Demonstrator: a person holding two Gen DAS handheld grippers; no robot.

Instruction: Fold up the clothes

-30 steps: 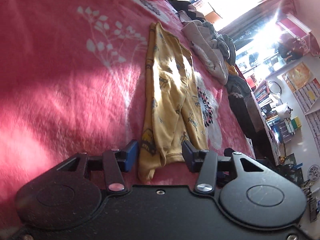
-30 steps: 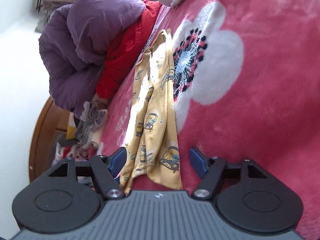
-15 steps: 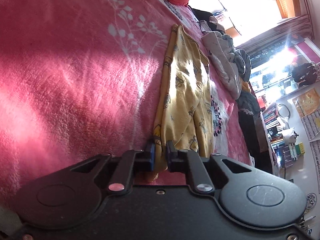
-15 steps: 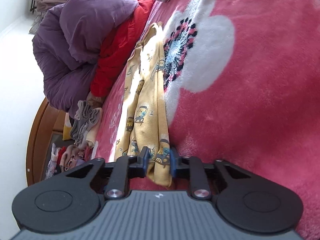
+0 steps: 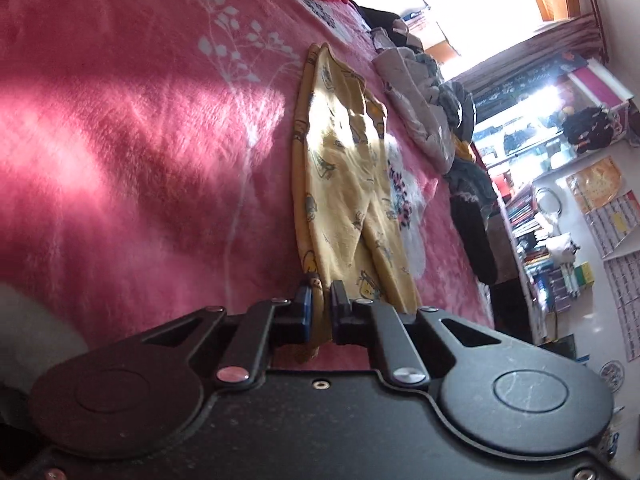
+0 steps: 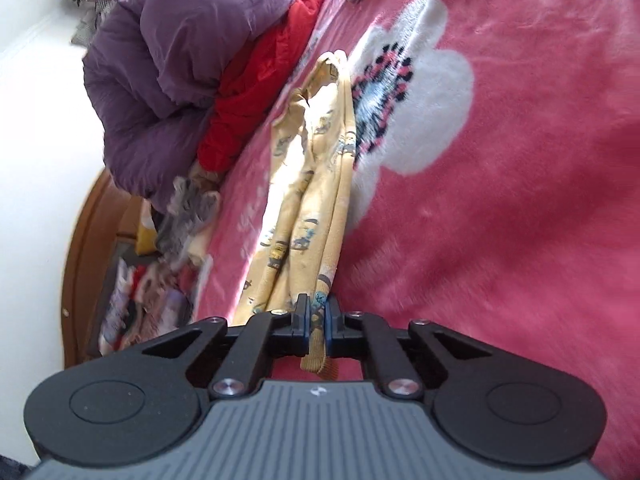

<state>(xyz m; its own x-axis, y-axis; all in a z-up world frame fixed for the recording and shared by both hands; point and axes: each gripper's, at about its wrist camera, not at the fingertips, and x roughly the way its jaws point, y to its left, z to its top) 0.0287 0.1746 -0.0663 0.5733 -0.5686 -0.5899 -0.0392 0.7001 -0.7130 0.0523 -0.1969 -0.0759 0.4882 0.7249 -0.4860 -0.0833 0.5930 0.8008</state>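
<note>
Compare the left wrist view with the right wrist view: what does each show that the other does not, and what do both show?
Only the left wrist view: the left gripper, jaws shut on one end of the yellow garment, a bright window, bookshelves, and a grey clothes heap.

Only the right wrist view: the right gripper, jaws shut on the garment's other end, a purple quilt, a red cloth, and a wooden headboard.

Both: the yellow garment lying on the pink blanket.
</note>
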